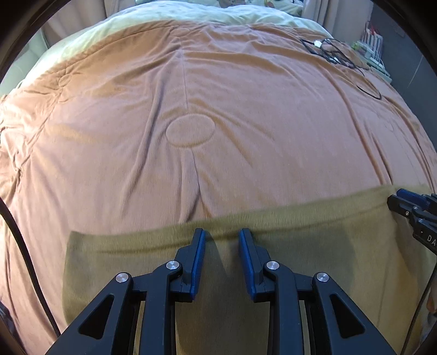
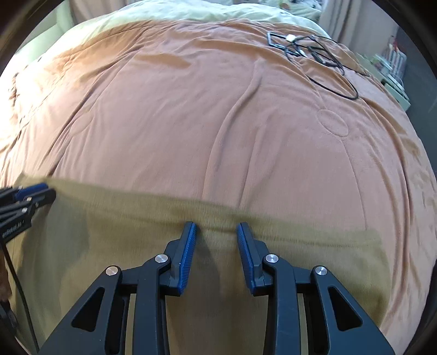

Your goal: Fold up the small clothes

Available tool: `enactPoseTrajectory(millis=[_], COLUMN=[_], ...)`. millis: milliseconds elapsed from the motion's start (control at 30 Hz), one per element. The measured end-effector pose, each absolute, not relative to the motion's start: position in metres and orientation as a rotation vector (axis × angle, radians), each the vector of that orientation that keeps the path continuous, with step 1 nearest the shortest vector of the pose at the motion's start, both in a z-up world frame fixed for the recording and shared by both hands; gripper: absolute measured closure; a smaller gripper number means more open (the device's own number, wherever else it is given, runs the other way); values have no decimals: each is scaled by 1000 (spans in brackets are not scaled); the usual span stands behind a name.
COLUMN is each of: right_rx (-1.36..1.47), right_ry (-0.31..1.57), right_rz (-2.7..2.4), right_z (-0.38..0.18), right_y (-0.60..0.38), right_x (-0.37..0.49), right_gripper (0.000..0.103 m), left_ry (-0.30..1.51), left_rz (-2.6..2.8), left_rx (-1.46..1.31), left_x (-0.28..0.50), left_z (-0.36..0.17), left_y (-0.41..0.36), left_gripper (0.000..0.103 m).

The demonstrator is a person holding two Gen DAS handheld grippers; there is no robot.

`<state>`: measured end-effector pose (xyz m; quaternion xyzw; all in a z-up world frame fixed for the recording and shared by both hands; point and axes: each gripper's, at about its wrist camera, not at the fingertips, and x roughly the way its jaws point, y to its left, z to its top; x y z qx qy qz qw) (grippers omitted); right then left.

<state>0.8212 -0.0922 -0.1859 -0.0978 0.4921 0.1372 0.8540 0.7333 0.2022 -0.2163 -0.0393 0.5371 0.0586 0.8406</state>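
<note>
On top of a big bed with an orange-brown blanket (image 1: pixel 218 114) lies a flat piece of olive-green cloth (image 1: pixel 153 262). It is spread out near the front edge of the bed, and its far edge runs in a straight line from side to side. The left gripper (image 1: pixel 221 234) is over the cloth with its two blue fingers apart, and nothing is between them. The tips sit right at the far edge of the cloth. The right gripper (image 2: pixel 216 228) is the same: its blue fingers are apart with nothing between them, and its tips are close to the cloth's far edge too. Each gripper can be seen from the other one's camera, off at the side. Far away on the blanket, near the back right corner, lies a messy bunch of black cables (image 2: pixel 322 60). Behind the blanket is a pale green sheet (image 1: pixel 191 13). Beside the bed on the right stands a shelf with small things (image 1: pixel 372 47).
</note>
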Motion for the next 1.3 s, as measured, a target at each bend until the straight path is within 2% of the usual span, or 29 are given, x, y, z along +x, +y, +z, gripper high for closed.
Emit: enactPoseTrajectory(millis=[300, 367, 433, 467, 500, 933, 1300], right_rx=[-151, -165, -191, -207, -223, -330, -351], right_ry=[1087, 1111, 1111, 1106, 1105, 1181, 1127], right_rz=[381, 415, 431, 435, 440, 440, 380], right_z=[-166, -166, -163, -162, -161, -170, -170], right_y=[-102, -102, -103, -103, -103, -134, -185], right_x=[799, 781, 768, 759, 749, 647, 583], right_gripper=[73, 67, 50, 47, 47, 47, 47], left_ry=[1160, 1180, 1185, 1186, 1186, 1233, 1233], left_rz=[60, 37, 35, 34, 30, 22, 78], left_rx=[-141, -143, -122, -116, -112, -36, 18], left_x=[693, 678, 660, 651, 638, 520, 445], left_z=[-198, -198, -197, -197, -197, -208, -212], left_y=[200, 197, 193, 191, 189, 178, 201], left_gripper=[73, 71, 55, 52, 49, 49, 50])
